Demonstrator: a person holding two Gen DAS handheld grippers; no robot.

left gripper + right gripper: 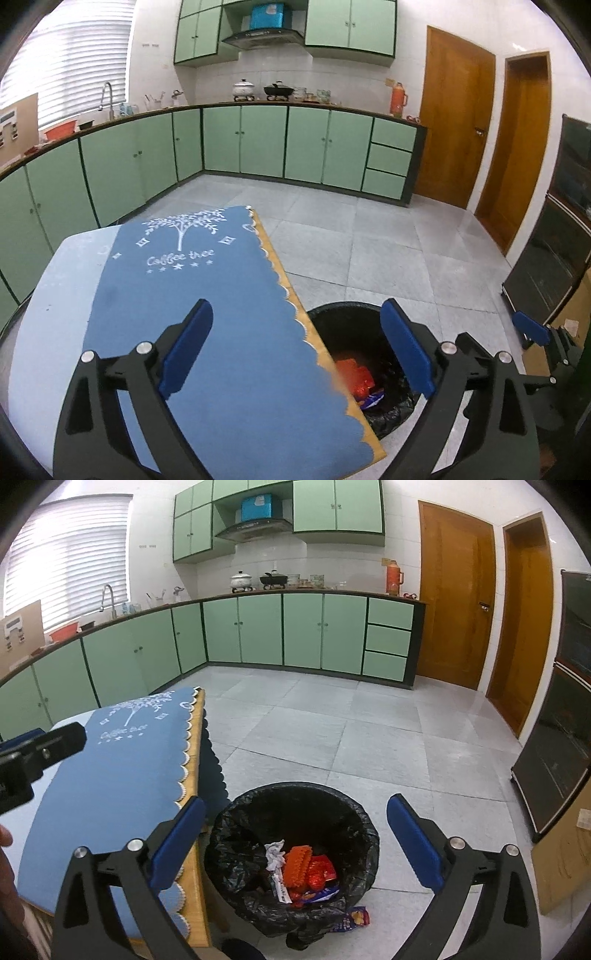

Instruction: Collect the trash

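Both grippers empty. Left gripper (297, 350) has its jaws spread wide, nothing between them; it hangs over the edge of the table (328, 358), half above the blue tablecloth (207, 280), half above the bin. Right gripper (295, 843) is equally wide apart, nothing held, aimed straight down into the trash bin (295, 794).

Trash location: most of it sits in the black-lined bin on the floor just beside the table. I can see an orange ridged piece (297, 864), red wrappers (321, 871) and a crumpled white paper (274, 851). One purple snack wrapper (354, 919) lies on the tiles, touching or just outside the bin's near side. Looks like a miss or a spill, can't tell which.

The cloth appears clear of trash in both views, so I'd judge the job nearly done apart from that stray wrapper.

Risks from here:
- The wrapper is flat on the tile and tight against the bag. A pinch may grab liner (236, 834) along with it and drag the bin or pull the bag off its rim.
- Thin foil on smooth floor will likely slide away from the fingers instead of lifting.
- The two grippers are close together; reaching down with both risks a clash, or a knock on the table edge.
- The cloth overhangs the edge, so a snag would pull it off.
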